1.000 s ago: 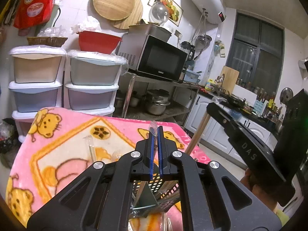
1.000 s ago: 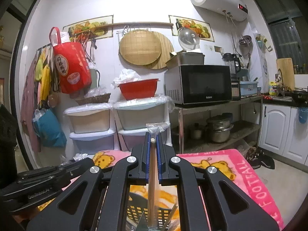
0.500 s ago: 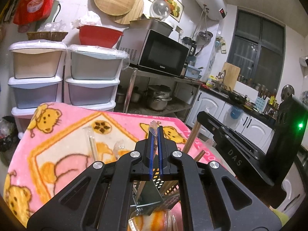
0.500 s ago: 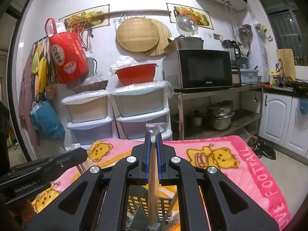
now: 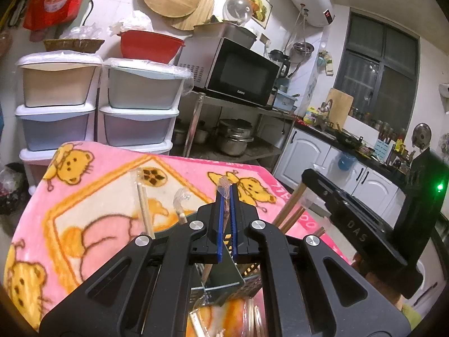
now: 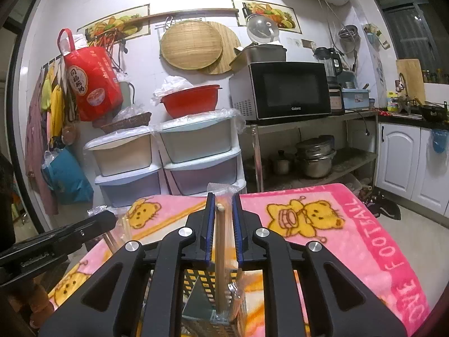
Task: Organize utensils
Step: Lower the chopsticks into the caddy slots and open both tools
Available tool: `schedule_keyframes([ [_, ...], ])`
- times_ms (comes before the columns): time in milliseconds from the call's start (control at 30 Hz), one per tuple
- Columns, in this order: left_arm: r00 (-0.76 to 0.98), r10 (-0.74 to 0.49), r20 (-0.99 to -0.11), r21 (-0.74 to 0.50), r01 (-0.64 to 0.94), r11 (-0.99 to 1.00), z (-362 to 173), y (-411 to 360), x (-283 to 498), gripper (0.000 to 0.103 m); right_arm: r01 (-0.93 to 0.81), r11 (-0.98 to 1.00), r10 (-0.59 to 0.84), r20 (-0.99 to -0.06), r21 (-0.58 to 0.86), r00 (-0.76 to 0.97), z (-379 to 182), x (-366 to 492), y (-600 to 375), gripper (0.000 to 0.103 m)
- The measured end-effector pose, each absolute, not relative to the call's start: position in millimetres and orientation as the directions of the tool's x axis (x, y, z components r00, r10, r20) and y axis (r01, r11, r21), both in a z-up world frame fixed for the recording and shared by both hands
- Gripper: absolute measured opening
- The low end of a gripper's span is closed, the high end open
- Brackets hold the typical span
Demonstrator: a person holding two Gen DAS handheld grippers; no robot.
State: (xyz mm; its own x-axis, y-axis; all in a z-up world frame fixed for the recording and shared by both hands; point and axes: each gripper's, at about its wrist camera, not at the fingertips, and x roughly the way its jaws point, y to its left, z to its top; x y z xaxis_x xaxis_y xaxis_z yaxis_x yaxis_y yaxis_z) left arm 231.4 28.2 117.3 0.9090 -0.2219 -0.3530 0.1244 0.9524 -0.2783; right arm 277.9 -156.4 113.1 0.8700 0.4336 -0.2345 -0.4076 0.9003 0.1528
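Note:
A black mesh utensil basket (image 6: 196,280) stands on the pink bear blanket (image 6: 322,224), right under both grippers; it also shows in the left wrist view (image 5: 249,275). My right gripper (image 6: 221,205) has its jaws parted around a plastic-wrapped wooden chopstick (image 6: 221,252) that stands upright in the basket. My left gripper (image 5: 225,193) is shut on a thin clear-wrapped utensil (image 5: 223,185) above the basket. Wooden sticks (image 5: 289,210) lean out of the basket. Two wrapped utensils (image 5: 144,207) lie on the blanket.
Stacked plastic drawers (image 6: 165,163) stand behind the table. A metal rack with a microwave (image 6: 289,92) and pots (image 6: 314,160) is to the right. White cabinets (image 6: 401,154) line the far right. The table's far edge is near the drawers.
Both grippers have come lower over the basket. My right gripper's jaws have opened, letting go of the wrapped chopstick, which now stands in the basket.

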Motion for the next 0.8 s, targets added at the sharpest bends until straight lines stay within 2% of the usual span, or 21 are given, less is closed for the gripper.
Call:
schedule_keyframes([
  [267, 0.907, -0.217, -0.360, -0.277, 0.117, 0.954, 115.2, 32.6, 226.0, 0.002, -0.396, 0.911, 0.412, -0.236, 0.111, 0.880, 113.0, 265.2, -158.3, 0.019],
  [367, 0.906, -0.216, -0.364, -0.275, 0.117, 0.954, 114.2, 33.7, 223.6, 0.003, -0.389, 0.915, 0.404, -0.247, 0.108, 0.881, 111.2, 261.1, -159.7, 0.025],
  [533, 0.907, -0.198, -0.371, -0.255, 0.106, 0.961, 113.1, 34.8, 216.7, 0.018, -0.386, 0.917, 0.400, -0.252, 0.105, 0.881, 111.5, 255.7, -161.6, 0.027],
  [567, 0.907, -0.194, -0.373, -0.253, 0.102, 0.962, 113.0, 35.8, 214.9, 0.020, -0.385, 0.917, 0.399, -0.254, 0.105, 0.881, 112.0, 254.2, -161.9, 0.029],
  [633, 0.907, -0.192, -0.375, -0.256, 0.098, 0.962, 113.6, 36.7, 212.3, 0.030, -0.384, 0.917, 0.398, -0.257, 0.105, 0.881, 112.0, 249.5, -163.5, 0.034],
  [800, 0.905, -0.183, -0.384, -0.262, 0.084, 0.962, 113.1, 39.4, 205.8, 0.039, -0.389, 0.915, 0.404, -0.260, 0.109, 0.877, 111.2, 239.0, -166.7, 0.038],
])
